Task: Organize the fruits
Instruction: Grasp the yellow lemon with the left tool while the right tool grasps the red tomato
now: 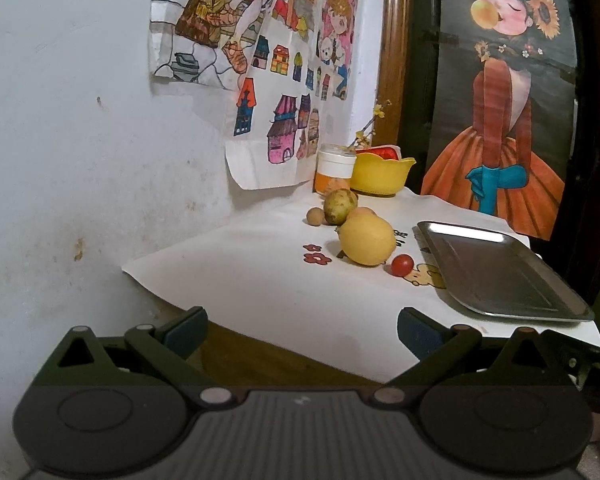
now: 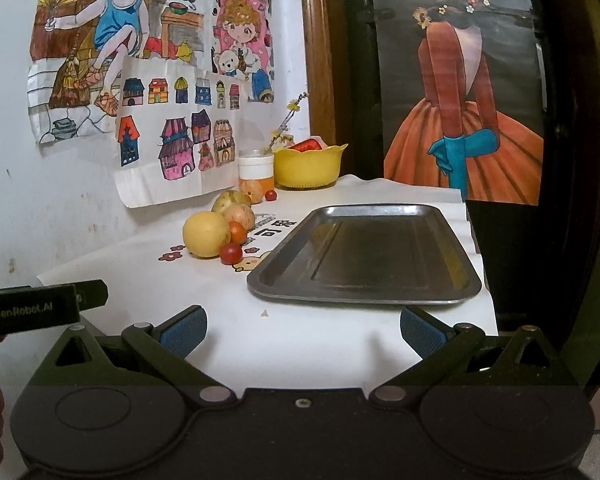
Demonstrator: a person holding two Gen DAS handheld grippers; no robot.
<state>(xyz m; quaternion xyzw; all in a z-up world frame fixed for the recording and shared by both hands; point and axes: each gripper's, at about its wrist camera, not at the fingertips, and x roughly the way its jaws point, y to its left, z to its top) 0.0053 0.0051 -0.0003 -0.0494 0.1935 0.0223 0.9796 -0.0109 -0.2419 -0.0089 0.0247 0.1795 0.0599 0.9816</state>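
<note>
Empty metal tray (image 2: 364,256) on white table cover (image 2: 300,328), whole only in right view, clipped in left. Yellow bowl (image 2: 308,166) behind, near jar (image 2: 255,168). Lemon (image 2: 206,234), pear (image 2: 230,202), tomatoes (image 2: 231,254) clustered left of tray. Left gripper (image 1: 302,330) and right gripper (image 2: 303,330) both spread apart, holding nothing. "GenRobot.AI" legible in right view only.

I'm seeing the fruits (image 2: 220,228) sitting bunched along the table's (image 2: 300,320) left edge, tray (image 2: 364,256) lying to their right, bowl (image 2: 308,164) sitting at the back edge.
</note>
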